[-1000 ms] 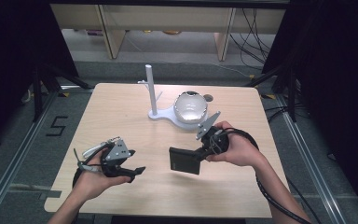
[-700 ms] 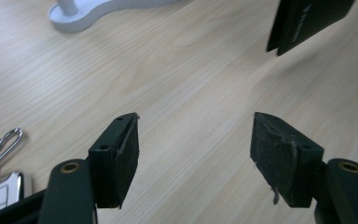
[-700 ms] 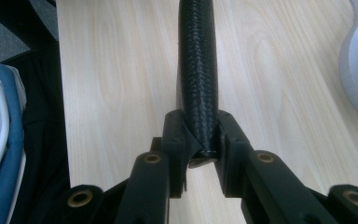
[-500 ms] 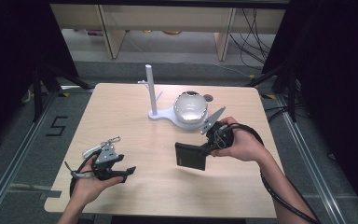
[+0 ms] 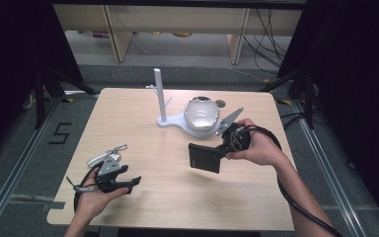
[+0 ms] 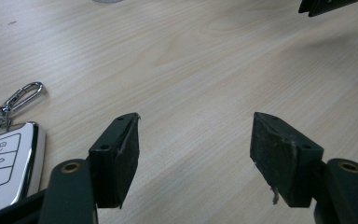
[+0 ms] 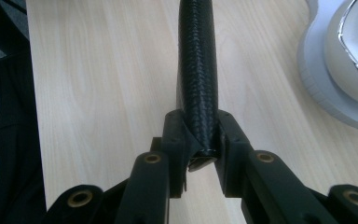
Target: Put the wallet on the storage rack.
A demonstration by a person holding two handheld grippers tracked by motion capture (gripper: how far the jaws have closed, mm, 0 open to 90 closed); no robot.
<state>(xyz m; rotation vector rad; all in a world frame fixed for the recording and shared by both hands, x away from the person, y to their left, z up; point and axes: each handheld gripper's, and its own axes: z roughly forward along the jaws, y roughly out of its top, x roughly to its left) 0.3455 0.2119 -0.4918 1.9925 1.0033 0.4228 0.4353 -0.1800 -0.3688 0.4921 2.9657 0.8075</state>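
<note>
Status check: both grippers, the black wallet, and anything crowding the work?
Right gripper shut on black wallet, held above table. Left gripper open, holding nothing, car key beside it. White stand close behind wallet.

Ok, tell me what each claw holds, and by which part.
Right claw grips the black wallet by one end. Left claw is open and holds nothing.

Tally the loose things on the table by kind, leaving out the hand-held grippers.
Black textured leather wallet, clamped in the right hand-held gripper: 1
White car key fob with silver chain: 1
White stand with upright post and round mirrored dish: 1
Total: 3
</note>
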